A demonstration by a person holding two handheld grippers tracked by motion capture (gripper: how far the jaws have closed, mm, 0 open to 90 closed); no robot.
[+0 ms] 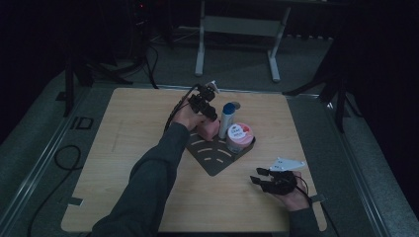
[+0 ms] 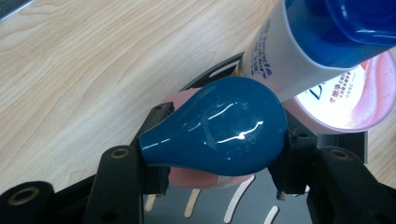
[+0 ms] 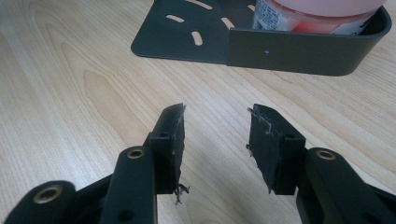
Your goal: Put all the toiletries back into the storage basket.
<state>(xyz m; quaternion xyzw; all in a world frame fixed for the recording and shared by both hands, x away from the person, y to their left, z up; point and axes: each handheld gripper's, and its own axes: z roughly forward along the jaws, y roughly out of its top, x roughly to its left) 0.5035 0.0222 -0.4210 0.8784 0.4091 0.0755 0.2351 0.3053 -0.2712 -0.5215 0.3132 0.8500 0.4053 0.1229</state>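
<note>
Left tool [image 2: 217, 156] clamps a blue cap [image 2: 217, 130] atop a pink bottle [image 1: 210, 129] on the rack [image 1: 215, 160]; just beyond it stand a white tube [image 2: 285, 60] and a pink jar [image 2: 345, 100]. Right tool [image 3: 215, 140] gapes empty over the tabletop [image 3: 70, 93], rack ahead.

A glossy blue cap [image 2: 219, 126] is seen on a pale pink bottle [image 1: 211, 130]. Beside it, on the dark grey slotted tray [image 1: 216, 159], a white tube [image 1: 226, 122] with a blue cap and a pink-lidded jar [image 1: 240, 137] are seen. Pale wood grain marks the table [image 1: 123, 148].
</note>
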